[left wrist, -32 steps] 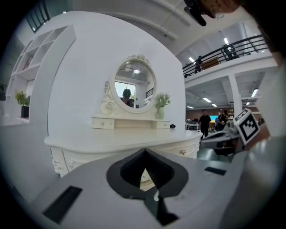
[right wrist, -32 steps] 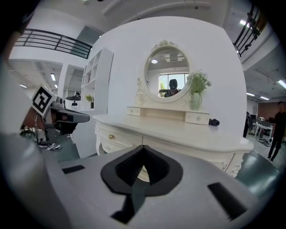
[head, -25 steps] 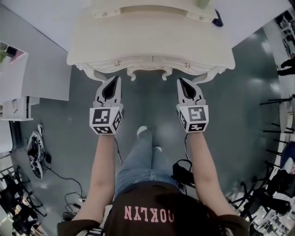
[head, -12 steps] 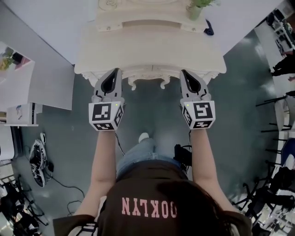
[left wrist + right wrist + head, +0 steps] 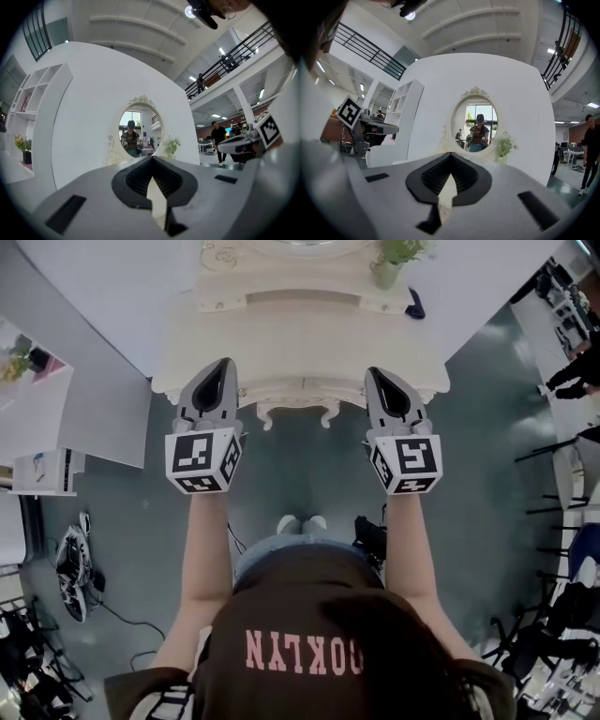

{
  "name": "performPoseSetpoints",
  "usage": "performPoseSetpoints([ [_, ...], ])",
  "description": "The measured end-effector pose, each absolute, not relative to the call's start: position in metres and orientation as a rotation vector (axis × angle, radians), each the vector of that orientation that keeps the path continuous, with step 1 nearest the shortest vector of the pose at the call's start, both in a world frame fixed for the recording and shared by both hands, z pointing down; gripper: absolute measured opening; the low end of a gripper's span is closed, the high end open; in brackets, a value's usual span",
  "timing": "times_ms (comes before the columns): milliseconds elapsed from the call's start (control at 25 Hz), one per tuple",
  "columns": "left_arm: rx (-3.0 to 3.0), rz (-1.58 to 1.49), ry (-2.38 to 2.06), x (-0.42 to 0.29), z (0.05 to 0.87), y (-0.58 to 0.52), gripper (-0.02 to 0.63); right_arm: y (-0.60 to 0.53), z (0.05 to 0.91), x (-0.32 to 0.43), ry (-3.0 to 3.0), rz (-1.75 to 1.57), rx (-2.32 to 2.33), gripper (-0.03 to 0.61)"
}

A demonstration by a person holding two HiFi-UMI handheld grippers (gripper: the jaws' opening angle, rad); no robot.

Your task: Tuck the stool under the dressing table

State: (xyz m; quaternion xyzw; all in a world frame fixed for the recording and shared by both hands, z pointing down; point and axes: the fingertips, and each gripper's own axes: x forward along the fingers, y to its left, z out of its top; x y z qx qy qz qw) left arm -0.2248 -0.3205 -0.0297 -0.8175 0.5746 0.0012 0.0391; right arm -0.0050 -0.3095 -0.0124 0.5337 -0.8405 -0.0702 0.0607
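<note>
The cream dressing table [image 5: 300, 338] stands against the white wall straight ahead, with its oval mirror [image 5: 136, 125] [image 5: 476, 123] reflecting the person. No stool shows in any view; the space under the tabletop is hidden. My left gripper [image 5: 217, 368] and right gripper [image 5: 379, 377] are held level side by side over the table's front edge, both shut with nothing between the jaws. In the left gripper view the left gripper [image 5: 151, 160] has its jaws closed to a thin slit. The right gripper [image 5: 450, 156] looks the same in its own view.
A potted plant [image 5: 389, 261] and a small dark object [image 5: 415, 304] sit at the table's back right. A white shelf unit [image 5: 42, 470] and floor cables [image 5: 73, 554] lie to the left. Black stands [image 5: 562, 615] crowd the right, and a person [image 5: 574, 371] stands far right.
Both grippers have risen together from below the table's front apron to the level of its top. The head view has lifted, showing more of the tabletop and mirror base.
</note>
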Motion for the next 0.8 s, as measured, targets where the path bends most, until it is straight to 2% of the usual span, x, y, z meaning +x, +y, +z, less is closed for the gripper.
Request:
performPoseSetpoints([
  [800,-2.437,0.037,1.752,-0.214,-0.054,-0.319,0.005,-0.314,-0.03,0.01,-2.57,-0.267,1.59,-0.002],
])
